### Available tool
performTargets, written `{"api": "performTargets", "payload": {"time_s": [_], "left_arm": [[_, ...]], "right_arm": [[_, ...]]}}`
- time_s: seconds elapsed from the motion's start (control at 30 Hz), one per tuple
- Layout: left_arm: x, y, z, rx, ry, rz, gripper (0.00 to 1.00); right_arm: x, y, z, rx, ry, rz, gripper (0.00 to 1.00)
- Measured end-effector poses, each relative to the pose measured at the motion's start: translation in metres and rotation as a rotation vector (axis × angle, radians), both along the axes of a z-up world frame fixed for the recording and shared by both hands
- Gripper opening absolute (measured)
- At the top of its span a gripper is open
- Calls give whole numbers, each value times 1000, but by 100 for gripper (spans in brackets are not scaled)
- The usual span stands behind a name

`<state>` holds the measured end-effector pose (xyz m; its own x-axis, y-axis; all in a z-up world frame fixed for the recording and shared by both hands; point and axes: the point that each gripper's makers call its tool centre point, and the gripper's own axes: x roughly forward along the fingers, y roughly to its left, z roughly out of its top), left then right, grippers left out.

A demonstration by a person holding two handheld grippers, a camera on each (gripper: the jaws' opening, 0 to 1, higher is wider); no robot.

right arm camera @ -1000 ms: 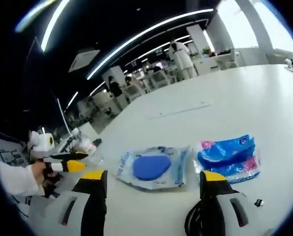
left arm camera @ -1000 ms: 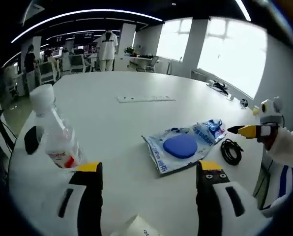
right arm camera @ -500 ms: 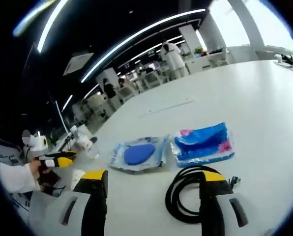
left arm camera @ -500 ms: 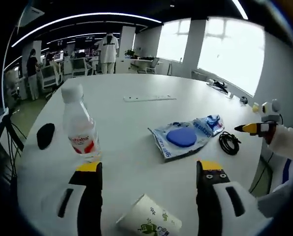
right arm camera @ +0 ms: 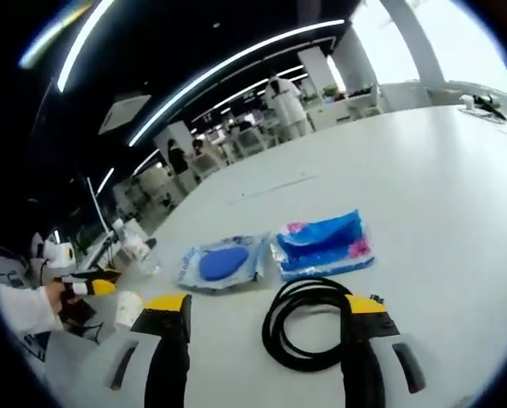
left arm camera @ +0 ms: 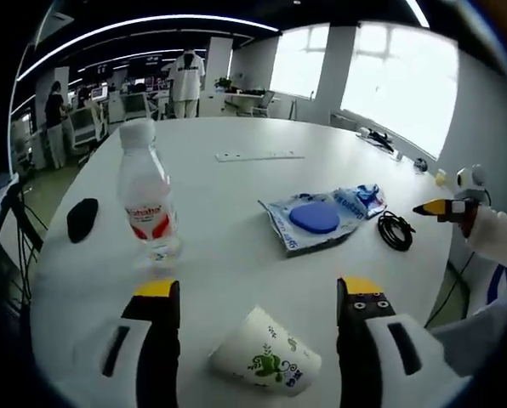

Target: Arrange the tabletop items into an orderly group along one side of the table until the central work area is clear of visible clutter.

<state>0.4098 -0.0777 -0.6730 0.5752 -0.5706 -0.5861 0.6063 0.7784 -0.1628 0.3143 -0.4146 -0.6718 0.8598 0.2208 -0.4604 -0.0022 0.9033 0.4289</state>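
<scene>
My left gripper (left arm camera: 258,293) is open above the table, holding nothing. Below it a white paper cup (left arm camera: 266,361) with a green print lies on its side. A clear water bottle (left arm camera: 147,204) with a red label stands upright to the left. Further off lie a clear packet with a blue disc (left arm camera: 313,221), a blue wipes pack (left arm camera: 360,200) and a coiled black cable (left arm camera: 395,229). My right gripper (right arm camera: 266,306) is open, with the black cable (right arm camera: 309,323) on the table between its jaws in the picture. Beyond it lie the wipes pack (right arm camera: 321,244) and the disc packet (right arm camera: 222,263).
A black mouse (left arm camera: 82,218) lies near the table's left edge. A white power strip (left arm camera: 247,155) lies flat across the far middle of the round white table (left arm camera: 236,255). The right gripper (left arm camera: 445,206) shows at the table's right edge, held by a white sleeve. People stand in the office behind.
Both cameras have drawn back from the table. The paper cup has come into the left gripper view and the cable coil into the right gripper view. The items themselves have not moved.
</scene>
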Motion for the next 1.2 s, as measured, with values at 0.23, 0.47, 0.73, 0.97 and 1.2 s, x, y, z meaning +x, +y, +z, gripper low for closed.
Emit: {"api": "performTargets", "payload": {"time_s": [0.23,0.47,0.73,0.97,1.2], "left_arm": [[-7,6,-13,39,65,-20,69],[-15,7,-23,-35,160,-12,46],[-23,11,-39,90,171,-88,31],[-22,1,-34,80,168,-119,1],[-28,-5,-35,120,180,-190,0]], "right_arm": [[-1,5,-3,-2,11,11,72],[-10,6,-6,-24,26,26,71],[-34,-3,-15,-116,93,39,70],[-51,-9,-24,-99,134,7,69],[-57,-13,-27,-70,139,-28,68]]}}
